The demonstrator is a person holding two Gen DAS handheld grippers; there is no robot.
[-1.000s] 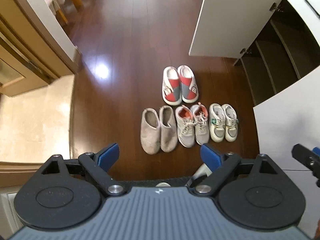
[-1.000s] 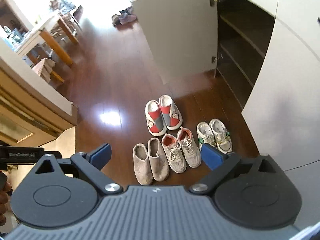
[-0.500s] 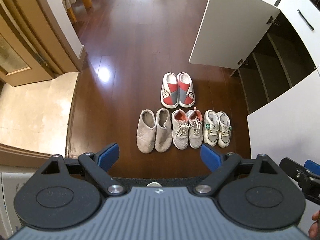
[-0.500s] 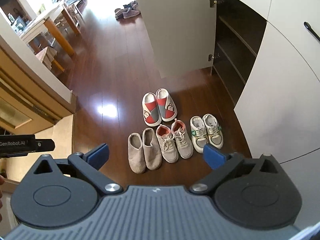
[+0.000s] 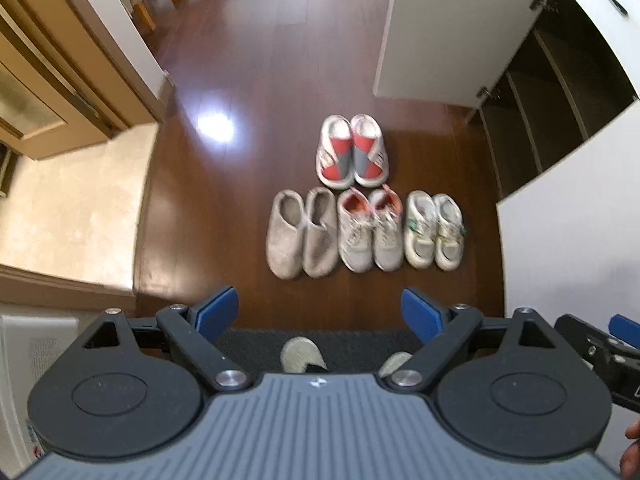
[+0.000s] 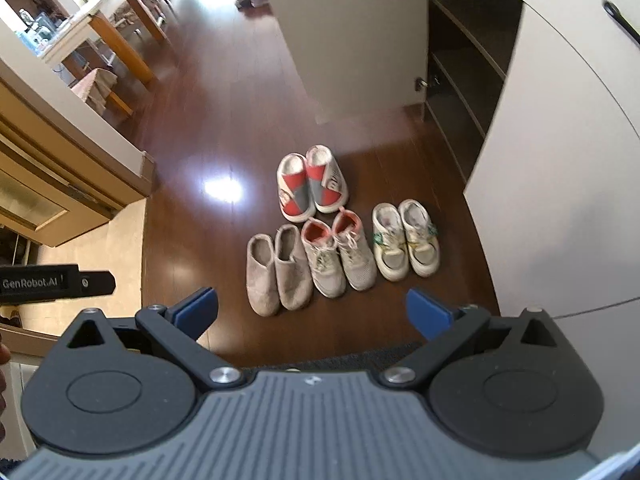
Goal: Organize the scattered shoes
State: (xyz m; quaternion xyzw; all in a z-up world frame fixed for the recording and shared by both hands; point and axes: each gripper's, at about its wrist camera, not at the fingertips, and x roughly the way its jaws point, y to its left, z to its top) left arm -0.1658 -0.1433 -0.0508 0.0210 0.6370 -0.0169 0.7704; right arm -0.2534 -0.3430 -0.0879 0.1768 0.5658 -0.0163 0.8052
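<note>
Four pairs of shoes stand side by side on the dark wood floor. Beige slippers point(image 5: 301, 232) point(image 6: 277, 268), grey sneakers with orange lining point(image 5: 369, 229) point(image 6: 339, 252) and white sneakers point(image 5: 434, 229) point(image 6: 406, 239) form a row. Red, grey and white slides point(image 5: 352, 151) point(image 6: 310, 182) stand behind them. My left gripper point(image 5: 320, 313) is open and empty, held high above the floor in front of the row. My right gripper point(image 6: 311, 312) is open and empty, also high above the floor.
A white shoe cabinet point(image 5: 532, 92) point(image 6: 460, 76) with an open door point(image 5: 452, 28) point(image 6: 352, 36) and dark shelves stands to the right. A dark mat point(image 5: 352, 344) lies below the grippers, with the person's feet point(image 5: 298, 356) on it. A tiled entry step point(image 5: 68, 208) lies left.
Both grippers have moved down and closer to the shoes, which look larger now. The shoes have not moved. Both grippers stay open.
</note>
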